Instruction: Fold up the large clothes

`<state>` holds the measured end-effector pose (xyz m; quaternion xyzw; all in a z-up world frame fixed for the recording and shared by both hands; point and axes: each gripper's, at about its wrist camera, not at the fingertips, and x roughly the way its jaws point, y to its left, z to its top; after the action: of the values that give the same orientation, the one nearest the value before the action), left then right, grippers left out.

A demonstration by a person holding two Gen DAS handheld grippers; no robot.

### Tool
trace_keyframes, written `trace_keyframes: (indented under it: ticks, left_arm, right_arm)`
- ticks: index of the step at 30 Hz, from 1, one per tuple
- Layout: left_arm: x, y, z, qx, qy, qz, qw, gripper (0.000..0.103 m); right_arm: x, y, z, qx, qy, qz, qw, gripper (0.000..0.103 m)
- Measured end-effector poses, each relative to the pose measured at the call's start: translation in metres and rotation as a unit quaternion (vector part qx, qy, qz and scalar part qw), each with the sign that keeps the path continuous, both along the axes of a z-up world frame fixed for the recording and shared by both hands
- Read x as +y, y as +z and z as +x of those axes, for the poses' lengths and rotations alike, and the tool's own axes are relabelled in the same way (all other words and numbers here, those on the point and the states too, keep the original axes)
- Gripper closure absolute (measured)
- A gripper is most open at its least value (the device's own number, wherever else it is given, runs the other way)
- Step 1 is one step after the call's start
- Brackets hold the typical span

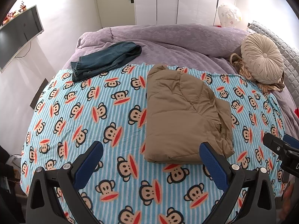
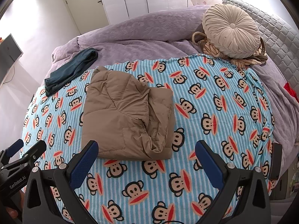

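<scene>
A tan padded jacket (image 1: 183, 115) lies folded into a thick block on the blue striped monkey-print blanket (image 1: 93, 112); it also shows in the right wrist view (image 2: 127, 115). My left gripper (image 1: 151, 149) is open and empty, held above the blanket just short of the jacket's near edge. My right gripper (image 2: 146, 148) is open and empty, also just short of the jacket's near edge. The right gripper shows at the right edge of the left wrist view (image 1: 280, 145), and the left gripper at the left edge of the right wrist view (image 2: 22, 153).
Folded dark blue jeans (image 1: 106, 59) lie at the blanket's far left edge on a purple quilt (image 1: 168, 41). A round beige cushion (image 1: 261, 57) sits on striped fabric at the far right by the grey headboard (image 2: 271, 33). A monitor (image 1: 18, 35) hangs on the left wall.
</scene>
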<state>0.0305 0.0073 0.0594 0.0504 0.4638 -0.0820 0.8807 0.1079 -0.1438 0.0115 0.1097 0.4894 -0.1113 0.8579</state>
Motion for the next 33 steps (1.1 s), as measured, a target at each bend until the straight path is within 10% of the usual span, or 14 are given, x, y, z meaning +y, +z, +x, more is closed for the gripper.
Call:
trace_keyframes:
  ticks: [33]
  left_arm:
    - [-0.0012,-0.0022,0.0013,0.001,-0.014,0.007,0.9999,0.000]
  right_arm:
    - [0.0015,-0.0006,0.0057,0.003,0.016,-0.017,1.000,0.000]
